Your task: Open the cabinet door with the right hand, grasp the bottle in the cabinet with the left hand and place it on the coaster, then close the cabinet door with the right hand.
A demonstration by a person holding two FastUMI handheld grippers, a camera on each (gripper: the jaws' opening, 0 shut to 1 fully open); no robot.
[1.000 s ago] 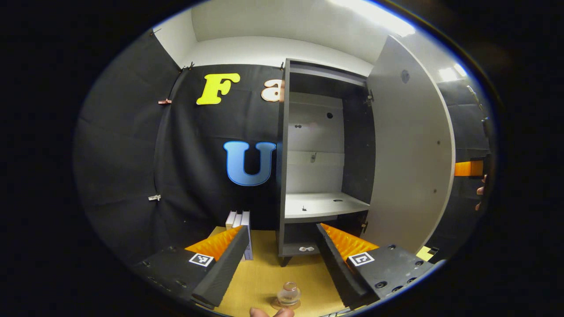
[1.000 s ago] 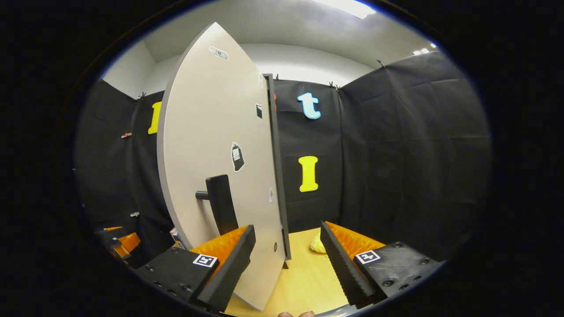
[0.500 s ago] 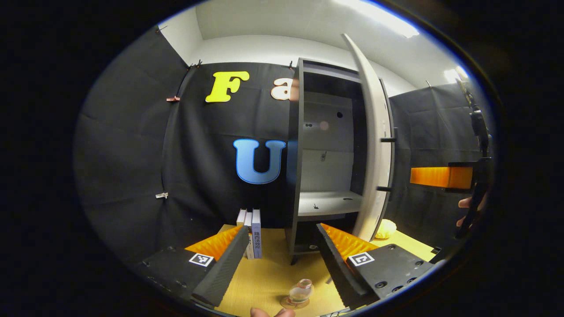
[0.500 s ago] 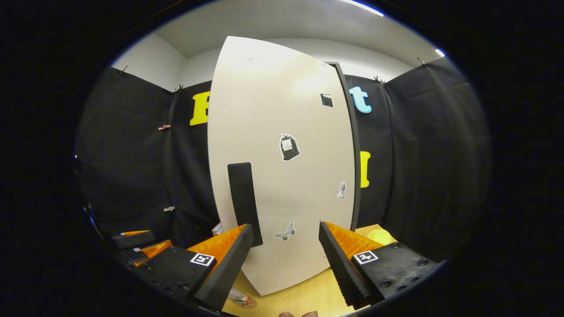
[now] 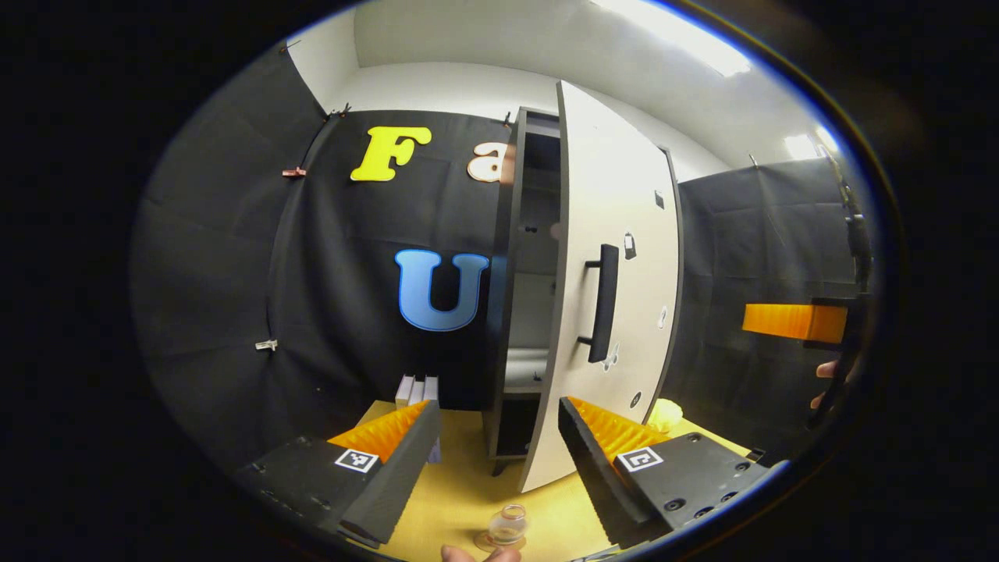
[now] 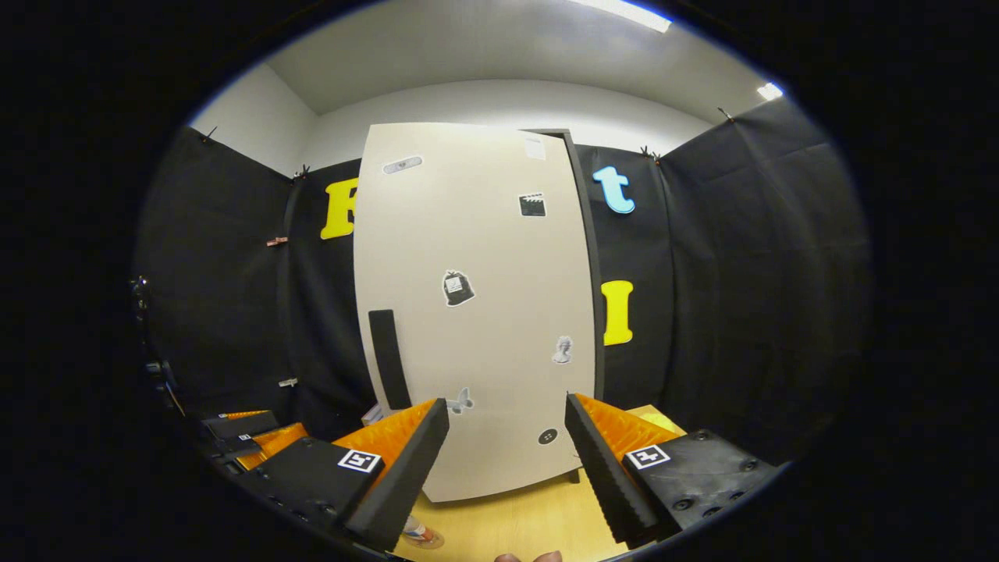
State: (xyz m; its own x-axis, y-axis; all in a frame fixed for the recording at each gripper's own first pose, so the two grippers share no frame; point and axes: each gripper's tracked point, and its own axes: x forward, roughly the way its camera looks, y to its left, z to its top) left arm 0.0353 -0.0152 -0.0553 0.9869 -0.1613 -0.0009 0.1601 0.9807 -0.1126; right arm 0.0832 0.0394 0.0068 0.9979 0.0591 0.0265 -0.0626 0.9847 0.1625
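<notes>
Nearest in the left gripper view, left gripper (image 5: 499, 460) with jaws spread wide and nothing between them, held over the yellow table (image 5: 460, 499). Just below and between the fingers, bottle (image 5: 507, 524) standing upright on the coaster (image 5: 499, 542) at the table's near edge. Same bottle glimpsed at the bottom of the right gripper view (image 6: 416, 531), partly hidden behind the left finger there. Right gripper (image 6: 507, 460) likewise gaping, empty, fingers apart and facing the cabinet door (image 6: 476, 312) without touching it — also seen far off at the right edge of the left gripper view (image 5: 792, 321), with a hand (image 5: 826, 382) behind it. Farther back, cabinet (image 5: 511, 312) standing on the table, door (image 5: 616, 289) swung most of the way to, still ajar, a dark gap left on the hinge-free side. Black bar handle (image 5: 603, 303) upright on the door's face, among small stickers. Books (image 5: 417, 390) upright left of the cabinet; a yellow lumpy object (image 5: 665, 414) on the table to its right.
</notes>
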